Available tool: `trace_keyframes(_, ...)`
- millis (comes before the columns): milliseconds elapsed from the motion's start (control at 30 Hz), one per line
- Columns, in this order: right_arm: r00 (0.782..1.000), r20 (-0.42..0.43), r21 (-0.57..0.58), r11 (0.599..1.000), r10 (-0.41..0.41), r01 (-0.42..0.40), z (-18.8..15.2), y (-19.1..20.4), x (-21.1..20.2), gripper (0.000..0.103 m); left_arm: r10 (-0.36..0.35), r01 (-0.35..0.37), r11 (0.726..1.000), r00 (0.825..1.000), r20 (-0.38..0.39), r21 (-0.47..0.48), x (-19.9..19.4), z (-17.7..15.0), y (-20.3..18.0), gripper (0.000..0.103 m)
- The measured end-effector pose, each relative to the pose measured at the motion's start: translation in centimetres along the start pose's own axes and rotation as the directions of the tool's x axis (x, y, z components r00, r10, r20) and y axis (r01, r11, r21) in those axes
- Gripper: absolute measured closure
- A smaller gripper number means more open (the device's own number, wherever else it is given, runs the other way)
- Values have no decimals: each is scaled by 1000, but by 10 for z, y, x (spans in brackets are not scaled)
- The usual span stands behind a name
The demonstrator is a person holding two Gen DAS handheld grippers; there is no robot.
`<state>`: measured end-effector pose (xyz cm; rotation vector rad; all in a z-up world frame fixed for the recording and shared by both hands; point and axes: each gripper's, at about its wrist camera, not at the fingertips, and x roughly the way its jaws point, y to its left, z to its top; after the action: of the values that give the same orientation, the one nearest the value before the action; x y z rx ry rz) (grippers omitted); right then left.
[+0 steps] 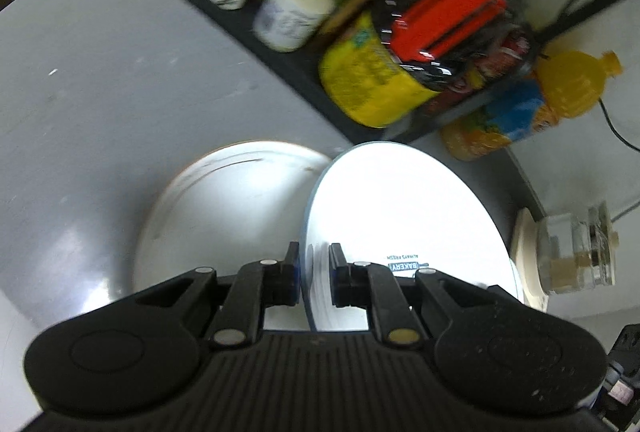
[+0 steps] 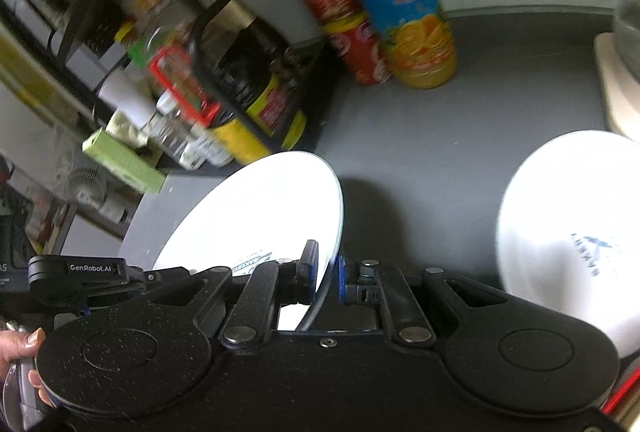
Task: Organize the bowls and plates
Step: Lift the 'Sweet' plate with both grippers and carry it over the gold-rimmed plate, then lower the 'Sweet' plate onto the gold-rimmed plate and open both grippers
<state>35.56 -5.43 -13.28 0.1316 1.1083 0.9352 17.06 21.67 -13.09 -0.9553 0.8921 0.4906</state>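
Left wrist view: left gripper nipped nearly closed on the rim of a tilted white plate above the grey table, a second white dish just beside; right gripper likewise clamps a tilted plate's edge.

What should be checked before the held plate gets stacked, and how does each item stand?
1. Left gripper clamps bakery plate rim: ok.
2. Right gripper clamps a plate rim too: ok; same plate: cannot tell.
3. Plate level: not ok, tilted.
4. White dish beside it bare, ready to receive: ok.
5. Juice bottle clear of the plate: ok, stands apart behind.
6. Plate lifted off the counter: cannot tell.
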Motion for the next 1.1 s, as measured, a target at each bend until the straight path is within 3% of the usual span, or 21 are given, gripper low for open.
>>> trace_keyframes(400,998,-68,-72,997,21,-26,-14,23,22,93,38,-37,997,999,13,-68,-8,-7,37,91)
trace_keyframes(1100,975,-202,-214,976,-91,46,-31,48,41,92,9,-4,990,999,34,-138,8,-7,70,91)
